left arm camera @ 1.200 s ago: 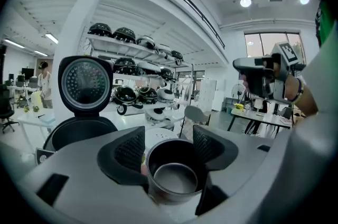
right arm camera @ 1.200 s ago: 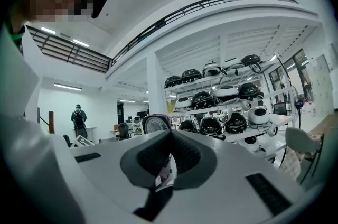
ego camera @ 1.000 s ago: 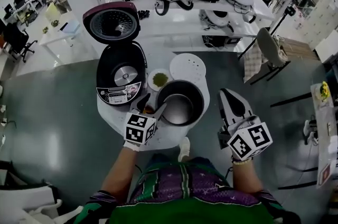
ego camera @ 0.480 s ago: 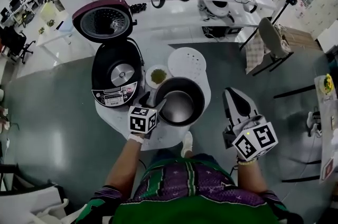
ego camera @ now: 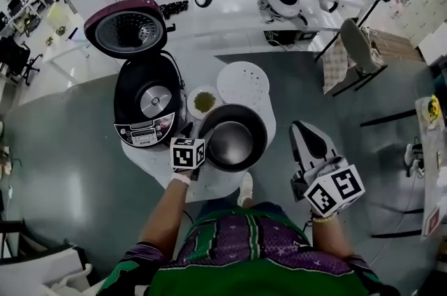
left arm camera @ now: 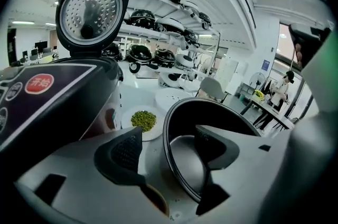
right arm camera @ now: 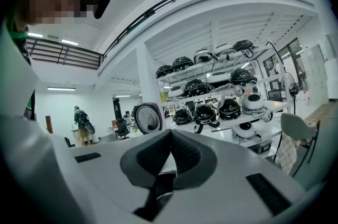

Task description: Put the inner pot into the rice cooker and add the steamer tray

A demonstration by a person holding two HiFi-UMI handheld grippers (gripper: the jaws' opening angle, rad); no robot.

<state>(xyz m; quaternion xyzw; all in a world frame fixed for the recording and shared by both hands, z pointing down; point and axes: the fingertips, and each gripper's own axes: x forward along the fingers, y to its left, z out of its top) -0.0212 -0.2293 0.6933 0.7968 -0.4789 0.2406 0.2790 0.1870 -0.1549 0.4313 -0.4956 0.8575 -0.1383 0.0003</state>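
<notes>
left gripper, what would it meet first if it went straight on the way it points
Most likely the inner pot: its near rim sits between the left gripper's open jaws, though depth is hard to judge.

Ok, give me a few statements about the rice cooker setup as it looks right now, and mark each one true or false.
1. The rice cooker has its lid up. True.
2. The inner pot sits inside the cooker. False: it stands on the table beside the cooker.
3. The left gripper is open, with one jaw inside the pot's rim and one outside. True.
4. The right gripper holds the steamer tray. False: it is shut on nothing, off to the side, and the tray lies on the table behind the pot.
5. A small plate holds something green. True.
</notes>
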